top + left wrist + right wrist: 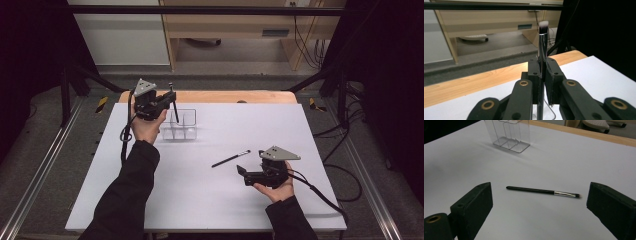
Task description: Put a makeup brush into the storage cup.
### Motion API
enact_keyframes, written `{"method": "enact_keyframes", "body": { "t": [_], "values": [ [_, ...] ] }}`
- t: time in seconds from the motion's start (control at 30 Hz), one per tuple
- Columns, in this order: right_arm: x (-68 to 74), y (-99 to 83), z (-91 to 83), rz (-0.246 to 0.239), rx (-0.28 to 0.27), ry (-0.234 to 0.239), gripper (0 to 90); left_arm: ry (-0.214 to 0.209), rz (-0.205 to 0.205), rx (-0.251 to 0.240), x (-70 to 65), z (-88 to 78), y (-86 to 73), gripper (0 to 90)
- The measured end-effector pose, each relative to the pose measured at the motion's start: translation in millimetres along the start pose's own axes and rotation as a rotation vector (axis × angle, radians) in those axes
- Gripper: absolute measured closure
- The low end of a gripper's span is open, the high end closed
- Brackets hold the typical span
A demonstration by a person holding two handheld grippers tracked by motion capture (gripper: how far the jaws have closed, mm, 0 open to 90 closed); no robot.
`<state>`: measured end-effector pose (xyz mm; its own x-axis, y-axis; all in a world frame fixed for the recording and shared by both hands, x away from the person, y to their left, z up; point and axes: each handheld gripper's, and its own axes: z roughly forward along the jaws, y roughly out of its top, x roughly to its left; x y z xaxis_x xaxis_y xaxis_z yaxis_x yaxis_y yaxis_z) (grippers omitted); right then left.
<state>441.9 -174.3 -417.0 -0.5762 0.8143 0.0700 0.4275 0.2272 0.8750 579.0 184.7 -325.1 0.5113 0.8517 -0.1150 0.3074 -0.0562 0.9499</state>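
My left gripper (171,98) is shut on a makeup brush (174,109) and holds it upright over the near left part of a clear plastic organizer (181,128). In the left gripper view the brush (543,42) stands between the closed jaws, its silver ferrule and white-tipped bristles on top. A second, thinner black brush (231,158) lies flat on the white table. My right gripper (244,176) rests just near of it, open and with nothing held. In the right gripper view that brush (541,191) lies across the gap ahead of the wide jaws, with the organizer (509,135) beyond.
The white table top (200,200) covers a wooden table whose far edge (225,96) shows behind the organizer. Black frame rails run along both sides, and cables lie on the floor at the right. A wooden desk stands beyond the table.
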Motion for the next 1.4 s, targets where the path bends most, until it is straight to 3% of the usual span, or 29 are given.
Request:
{"method": "enact_keyframes", "body": {
  "t": [0.27,0.83,1.4],
  "values": [
    [0.0,-0.1,0.4,-0.001,-0.001,0.003,7.0,0.014,-0.006,0.003,5.5,8.9,-1.8,82.8],
    [-0.1,0.3,0.1,-0.002,-0.002,0.008,7.1,0.071,0.02,0.037,14.1,29.5,-11.8,82.8],
    [0.5,-0.4,1.6,-0.002,0.004,0.008,7.3,0.063,0.026,0.067,15.1,34.7,-34.8,82.8]
  ]
}}
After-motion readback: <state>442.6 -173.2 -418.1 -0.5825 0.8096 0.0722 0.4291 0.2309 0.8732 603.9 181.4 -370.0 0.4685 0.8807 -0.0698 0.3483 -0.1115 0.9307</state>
